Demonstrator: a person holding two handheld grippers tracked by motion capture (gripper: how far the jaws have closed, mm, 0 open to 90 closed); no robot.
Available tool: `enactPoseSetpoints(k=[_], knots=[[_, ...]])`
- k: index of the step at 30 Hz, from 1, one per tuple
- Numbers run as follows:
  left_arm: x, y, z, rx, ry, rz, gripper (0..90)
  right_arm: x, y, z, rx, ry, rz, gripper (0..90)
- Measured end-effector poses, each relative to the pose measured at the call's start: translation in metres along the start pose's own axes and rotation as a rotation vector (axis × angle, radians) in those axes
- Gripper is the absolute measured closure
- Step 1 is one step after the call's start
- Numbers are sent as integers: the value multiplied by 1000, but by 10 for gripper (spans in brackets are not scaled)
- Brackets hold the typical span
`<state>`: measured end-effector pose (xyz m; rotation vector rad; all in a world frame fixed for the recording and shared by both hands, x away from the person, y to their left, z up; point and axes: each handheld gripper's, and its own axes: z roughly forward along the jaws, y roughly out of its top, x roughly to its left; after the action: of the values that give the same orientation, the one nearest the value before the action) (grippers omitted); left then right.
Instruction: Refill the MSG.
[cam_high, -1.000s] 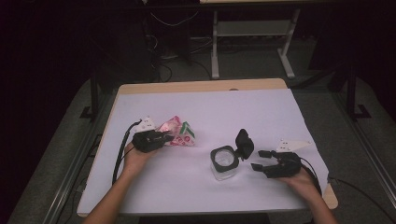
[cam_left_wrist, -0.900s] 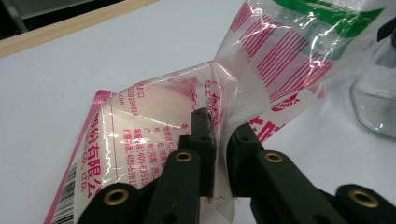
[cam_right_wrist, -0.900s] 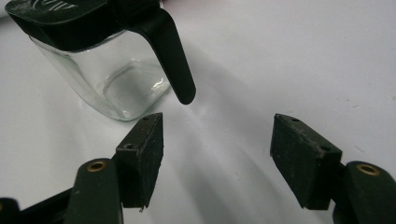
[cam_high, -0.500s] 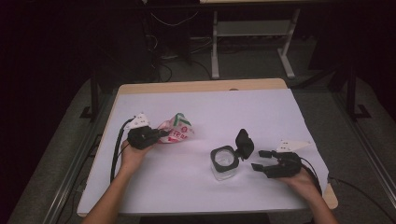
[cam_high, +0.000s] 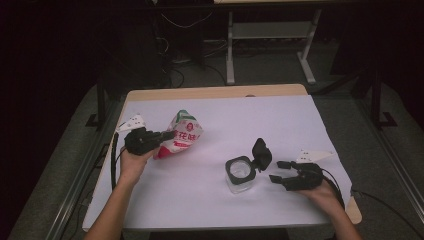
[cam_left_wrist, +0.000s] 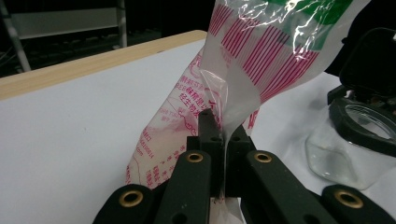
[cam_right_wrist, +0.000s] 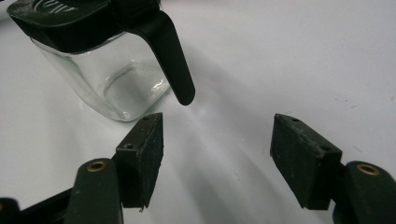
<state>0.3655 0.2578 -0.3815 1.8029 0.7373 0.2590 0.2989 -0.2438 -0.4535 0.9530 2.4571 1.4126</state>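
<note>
A clear plastic snack bag (cam_high: 181, 135) with red print and a green top hangs tilted above the white table at the left. My left gripper (cam_high: 169, 135) is shut on the bag's lower edge; the left gripper view shows the film (cam_left_wrist: 233, 88) pinched between the jaws, which have just closed on it. A clear glass jar (cam_high: 239, 174) with a black rim and an open flip lid (cam_high: 261, 153) stands at centre right. My right gripper (cam_high: 278, 171) rests just right of the jar, open and empty. The jar (cam_right_wrist: 112, 74) sits close ahead of its fingertips (cam_right_wrist: 144, 154).
The white sheet (cam_high: 220, 125) covers a wooden table with its far edge (cam_high: 215, 92) bare. Cables trail from both grippers. A metal frame (cam_high: 270, 35) and dark floor lie beyond the table.
The left gripper has closed on the bag and lifted it off the table, so the bag now stands more upright. The right gripper and the jar have stayed put.
</note>
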Motion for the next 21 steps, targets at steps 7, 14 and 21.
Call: enactPoseSetpoints(k=[7, 14, 21], knots=[[-3, 5, -8, -17, -23, -23, 900, 2, 0, -3, -5, -4, -2, 343], [-12, 9, -16, -20, -54, -27, 900, 10, 0, -12, -15, -15, 5, 342], [-17, 12, -22, -21, -84, -36, 900, 32, -10, -32, -20, 0, 11, 535]])
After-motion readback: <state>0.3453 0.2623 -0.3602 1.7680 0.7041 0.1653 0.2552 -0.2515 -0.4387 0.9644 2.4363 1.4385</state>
